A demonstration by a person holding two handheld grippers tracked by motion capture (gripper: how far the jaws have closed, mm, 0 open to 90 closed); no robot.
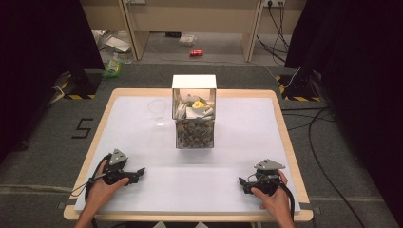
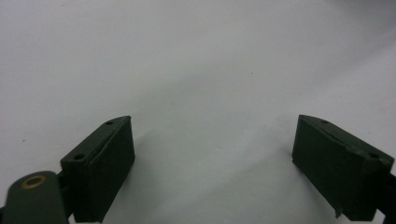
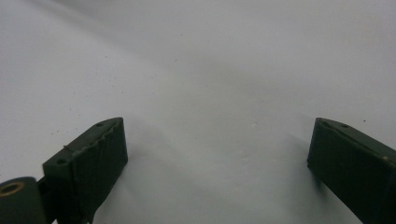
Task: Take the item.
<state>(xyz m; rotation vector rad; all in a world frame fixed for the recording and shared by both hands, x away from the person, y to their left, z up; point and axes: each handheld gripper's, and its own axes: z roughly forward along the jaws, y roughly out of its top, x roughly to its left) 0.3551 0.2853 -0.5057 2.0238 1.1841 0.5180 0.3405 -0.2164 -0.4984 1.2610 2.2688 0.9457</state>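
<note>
I had both tools resting low on the white surface [image 1: 142,118], near its front edge and well apart from each other. My left hand-held gripper [image 1: 138,172] lay with its jaws spread wide, nothing between them but bare white sheet, as the left gripper view confirmed [image 2: 212,154]. My right hand-held gripper [image 1: 242,183] was the same: jaws wide, empty, touching nothing but the sheet beneath [image 3: 217,158].

The things nearest my reach stood at the middle of the surface, well ahead of both tools. The clear, square-sided plastic box with a white upper rim [image 1: 194,114] stood upright, packed with small paper packets or sachets [image 1: 196,107] on top and darker mixed bits lower down. Just beside it, on its left, stood a small clear plastic cup [image 1: 157,111], upright and apparently empty.

I judged the cup to be very light, thin-walled and easily crushed or tipped, so I would take it gently across the wall below the rim. The packets looked soft and light, best pinched by a free edge; the box itself seemed stiff but slippery.
</note>
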